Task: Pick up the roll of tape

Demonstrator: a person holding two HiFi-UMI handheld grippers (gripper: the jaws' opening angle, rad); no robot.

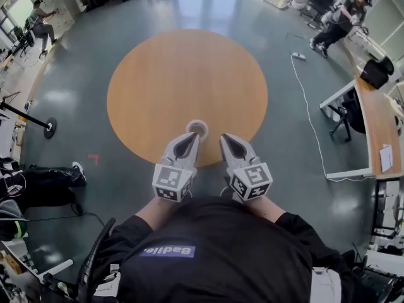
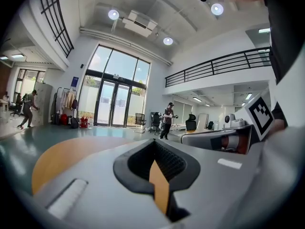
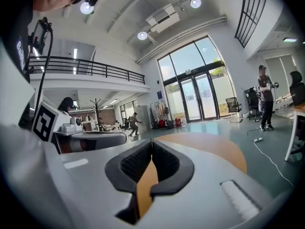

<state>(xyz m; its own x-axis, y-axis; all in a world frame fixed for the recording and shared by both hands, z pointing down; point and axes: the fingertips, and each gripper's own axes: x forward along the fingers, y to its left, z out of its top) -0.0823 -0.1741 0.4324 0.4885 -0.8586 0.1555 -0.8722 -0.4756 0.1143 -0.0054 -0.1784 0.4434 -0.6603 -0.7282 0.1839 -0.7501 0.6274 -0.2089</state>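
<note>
Left gripper (image 1: 191,135), closed, hovers seemingly over tape roll (image 1: 197,129).

black shirt (image 1: 221,245), purple label (image 1: 168,251), grey left gripper (image 1: 192,136) and right gripper (image 1: 226,137), black-and-white marker cubes (image 1: 172,183)

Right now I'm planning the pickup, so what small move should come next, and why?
Probably open the left hand-held gripper. Its jaws are shut with nothing between them, as are the right hand-held gripper's, and the roll of tape lies untouched just ahead of its tip on the round orange surface.
</note>
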